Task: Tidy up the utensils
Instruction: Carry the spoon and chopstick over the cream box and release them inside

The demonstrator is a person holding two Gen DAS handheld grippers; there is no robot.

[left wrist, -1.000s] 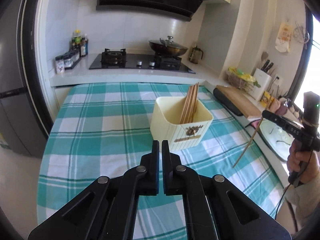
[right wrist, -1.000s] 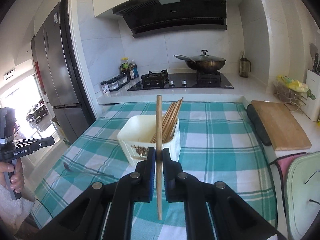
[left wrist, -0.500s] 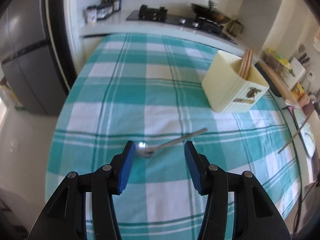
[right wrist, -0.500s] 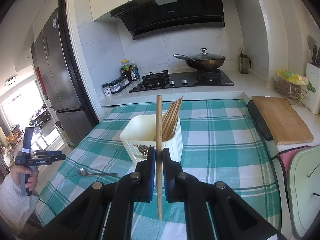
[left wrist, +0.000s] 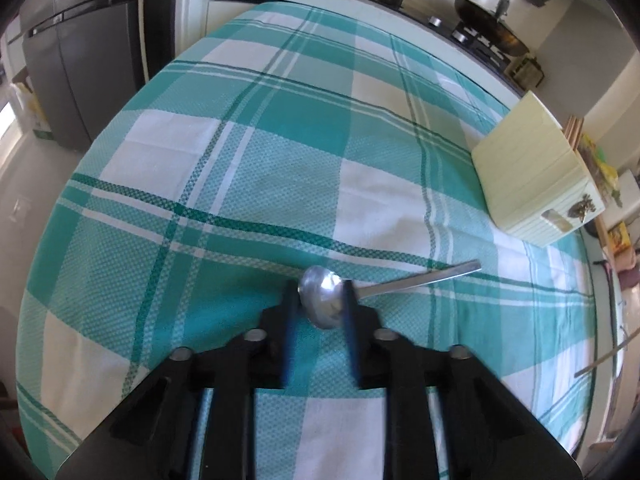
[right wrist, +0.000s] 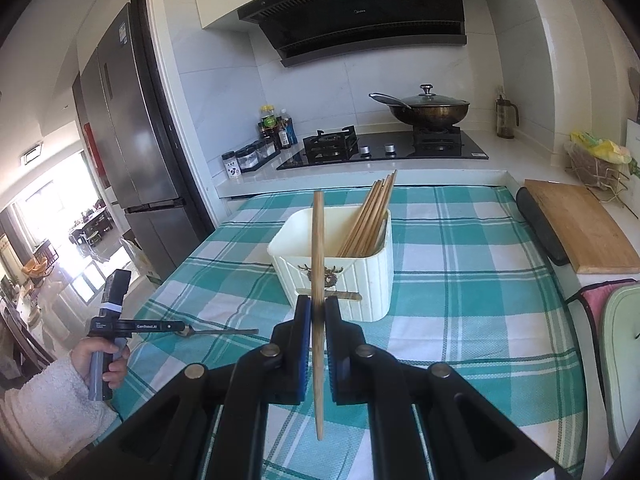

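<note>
With the left gripper [left wrist: 318, 300]'s jaws just closed onto the rounded bowl of the shiny metal spoon [left wrist: 360, 290] at lower centre on the checked counter [left wrist: 248, 152], it could easily be squirted out sideways, while the wooden chopstick [right wrist: 318, 300] is kept clamped in the right gripper [right wrist: 318, 320] near the cream plastic holder [right wrist: 360, 280].

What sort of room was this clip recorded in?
Most likely a home kitchen: a black gas hob carrying a lidded dark wok, a black extractor hood above it, and a tall grey fridge beside the teal checked tablecloth.
</note>
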